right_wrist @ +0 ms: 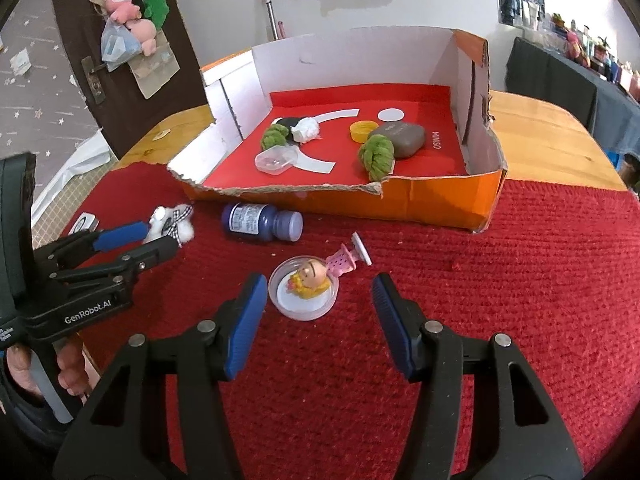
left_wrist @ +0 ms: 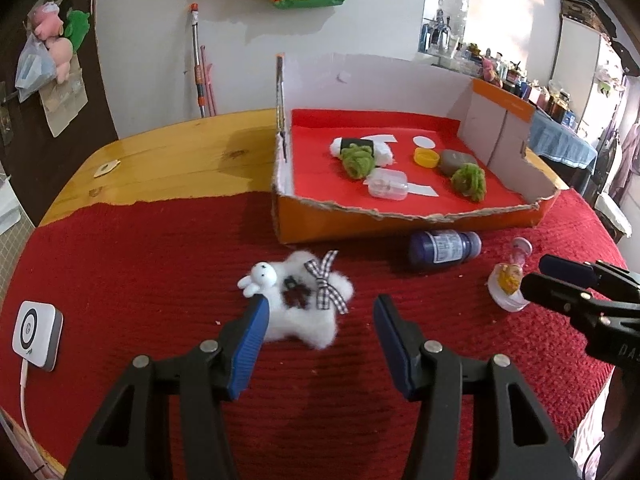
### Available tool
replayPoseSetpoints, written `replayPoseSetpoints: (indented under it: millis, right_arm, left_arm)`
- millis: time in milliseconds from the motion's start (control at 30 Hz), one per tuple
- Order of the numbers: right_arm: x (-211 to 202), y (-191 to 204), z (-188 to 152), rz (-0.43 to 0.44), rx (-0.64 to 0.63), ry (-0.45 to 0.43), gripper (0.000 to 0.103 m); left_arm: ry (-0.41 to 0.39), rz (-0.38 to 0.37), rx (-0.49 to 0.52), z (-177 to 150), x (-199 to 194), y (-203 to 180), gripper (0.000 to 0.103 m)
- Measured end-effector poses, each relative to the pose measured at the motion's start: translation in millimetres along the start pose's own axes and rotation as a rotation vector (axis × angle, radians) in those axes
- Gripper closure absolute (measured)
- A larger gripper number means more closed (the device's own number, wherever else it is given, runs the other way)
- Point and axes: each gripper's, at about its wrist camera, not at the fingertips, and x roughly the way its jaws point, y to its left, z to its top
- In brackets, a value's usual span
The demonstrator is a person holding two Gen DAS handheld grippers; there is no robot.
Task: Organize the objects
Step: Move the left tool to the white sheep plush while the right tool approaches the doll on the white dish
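Observation:
A white fluffy toy (left_wrist: 304,304) with a checked bow lies on the red cloth; my left gripper (left_wrist: 318,312) is open around its near part, its left finger touching the fluff. It also shows in the right wrist view (right_wrist: 170,224). A doll in a clear dome (right_wrist: 306,286) lies flat just ahead of my open right gripper (right_wrist: 318,292), between the fingertips' line. A purple bottle (right_wrist: 260,222) lies on its side before the orange cardboard box (right_wrist: 440,204). The box holds green yarn balls (right_wrist: 376,156), a grey case (right_wrist: 402,138), a yellow cap and a clear case.
A white charger pad (left_wrist: 36,334) with a cable lies at the left edge of the red cloth (left_wrist: 160,264). Bare wooden table (left_wrist: 180,156) lies behind the cloth. The box walls (right_wrist: 472,92) stand high at back and right.

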Motion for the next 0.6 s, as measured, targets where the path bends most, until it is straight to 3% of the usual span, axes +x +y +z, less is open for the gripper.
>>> replayPoseSetpoints:
  millis: [600]
  right_arm:
    - [22.7,-11.3,14.4,0.061,0.076,0.026,0.049]
  left_arm:
    - [0.041,-0.021,-0.039,1.6,16.6,16.1,0.046]
